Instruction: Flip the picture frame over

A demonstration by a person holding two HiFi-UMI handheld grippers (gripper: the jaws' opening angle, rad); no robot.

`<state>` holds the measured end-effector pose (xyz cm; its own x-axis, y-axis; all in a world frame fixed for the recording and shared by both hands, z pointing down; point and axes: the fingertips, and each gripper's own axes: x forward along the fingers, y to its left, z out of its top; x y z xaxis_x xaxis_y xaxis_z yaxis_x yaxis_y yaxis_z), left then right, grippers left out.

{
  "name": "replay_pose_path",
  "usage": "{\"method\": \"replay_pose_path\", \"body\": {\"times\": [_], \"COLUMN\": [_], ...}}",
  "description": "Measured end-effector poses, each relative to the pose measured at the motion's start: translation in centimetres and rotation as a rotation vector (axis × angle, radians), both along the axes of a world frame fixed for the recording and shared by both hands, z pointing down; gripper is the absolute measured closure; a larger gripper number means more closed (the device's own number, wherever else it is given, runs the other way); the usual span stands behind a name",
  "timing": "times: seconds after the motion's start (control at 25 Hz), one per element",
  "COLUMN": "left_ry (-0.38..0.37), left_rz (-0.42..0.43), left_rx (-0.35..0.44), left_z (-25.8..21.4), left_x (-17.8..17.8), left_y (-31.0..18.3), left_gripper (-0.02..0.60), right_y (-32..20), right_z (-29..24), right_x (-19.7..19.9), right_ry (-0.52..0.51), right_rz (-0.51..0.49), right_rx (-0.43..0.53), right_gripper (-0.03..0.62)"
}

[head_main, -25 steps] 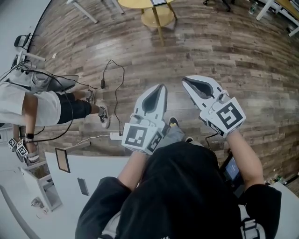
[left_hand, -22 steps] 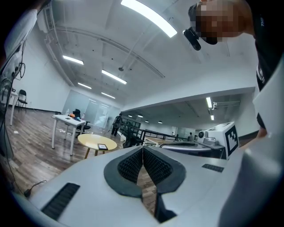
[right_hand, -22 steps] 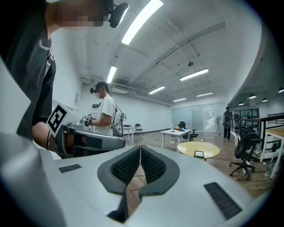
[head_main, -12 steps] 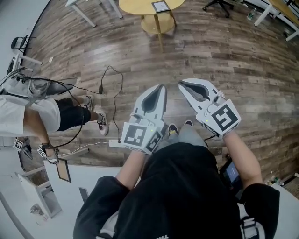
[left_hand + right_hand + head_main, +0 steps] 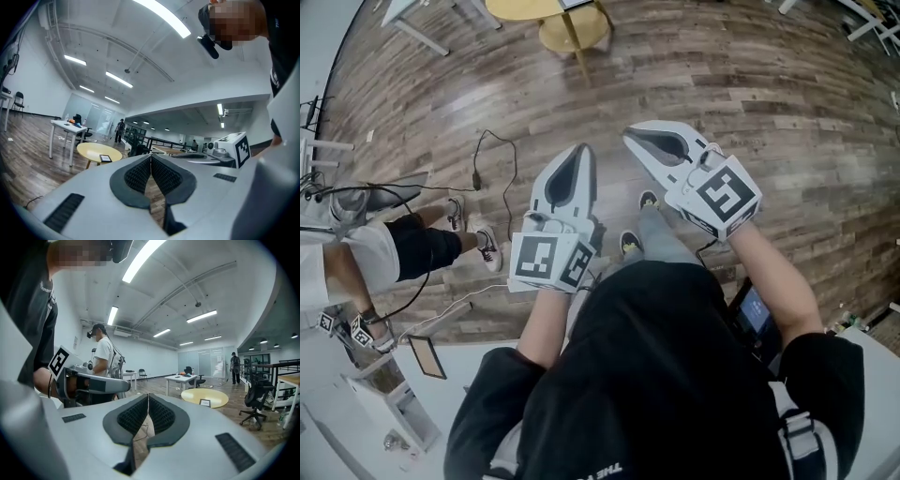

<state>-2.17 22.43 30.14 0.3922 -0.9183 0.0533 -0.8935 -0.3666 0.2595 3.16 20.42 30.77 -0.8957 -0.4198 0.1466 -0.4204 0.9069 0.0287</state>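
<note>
The picture frame (image 5: pixel 104 158) is small and dark-edged and lies flat on a round yellow table (image 5: pixel 96 151) far ahead. In the right gripper view the same picture frame (image 5: pixel 205 402) lies on the yellow table (image 5: pixel 206 396). In the head view only the yellow table's edge (image 5: pixel 534 9) shows at the top. My left gripper (image 5: pixel 581 150) and right gripper (image 5: pixel 630 134) are held side by side over the wooden floor, well short of the table. Both are shut with nothing between the pads, as the left gripper (image 5: pixel 151 157) and right gripper (image 5: pixel 148 397) show in their own views.
A person in a white shirt (image 5: pixel 347 262) stands at the left beside a white desk (image 5: pixel 459 361). A black cable (image 5: pixel 492 159) trails over the floor. A white table (image 5: pixel 65 126) stands behind the yellow one, and an office chair (image 5: pixel 255 404) is at its right.
I have walked on over the wooden floor. Both grippers have shifted up and left in the head view and stayed shut. The yellow table has slid to the upper left.
</note>
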Motion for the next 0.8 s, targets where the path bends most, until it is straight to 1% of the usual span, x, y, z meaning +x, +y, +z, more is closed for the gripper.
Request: {"method": "replay_pose_path", "body": {"times": [0.12, 0.28, 0.44, 0.6, 0.8], "left_ry": [-0.009, -0.004, -0.033, -0.059, -0.077], "left_rz": [0.006, 0.019, 0.022, 0.008, -0.019], "left_rx": [-0.003, -0.009, 0.001, -0.012, -0.024], "left_z": [0.1, 0.2, -0.3, 0.0, 0.5], "left_x": [1.0, 3.3, 5.1, 5.5, 5.8], "left_y": [-2.6, -6.9, -11.2, -14.4, -17.1], "left_gripper": [0.558, 0.558, 0.558, 0.558, 0.558], "right_y": [-2.7, -6.7, -11.0, -14.3, -16.7], "right_z": [0.1, 0.3, 0.6, 0.6, 1.2], "right_x": [0.8, 2.9, 5.3, 6.4, 6.9], "right_ry": [-0.001, -0.02, -0.048, -0.073, -0.084], "right_rz": [0.006, 0.014, 0.028, 0.028, 0.007], "right_rx": [-0.004, -0.008, -0.015, -0.022, -0.038], "right_gripper": [0.574, 0.574, 0.574, 0.574, 0.574]}}
